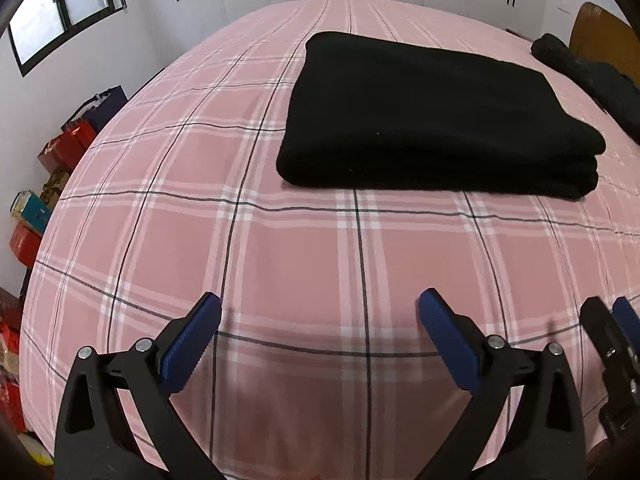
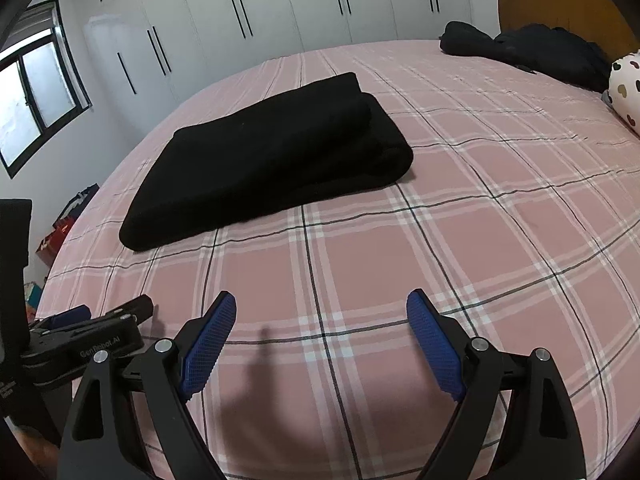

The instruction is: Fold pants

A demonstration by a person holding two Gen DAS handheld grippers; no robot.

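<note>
With the pants [image 1: 436, 116] seemingly folded mid-bed [image 1: 280, 264], keep the empty, spread left gripper [image 1: 320, 340] and right gripper [image 2: 320, 344] clear at the near edge.

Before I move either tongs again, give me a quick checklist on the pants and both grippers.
1. Black pants folded into a compact stack on the pink plaid bedspread: ok.
2. Left tongs open and empty: ok.
3. Right tongs open and empty: ok.
4. Both tongs apart from the pants, bare bedspread between: ok.
5. Folded edges aligned on the far side: cannot tell.
6. Other dark clothing by the wooden headboard, apart from the stack: ok.
</note>
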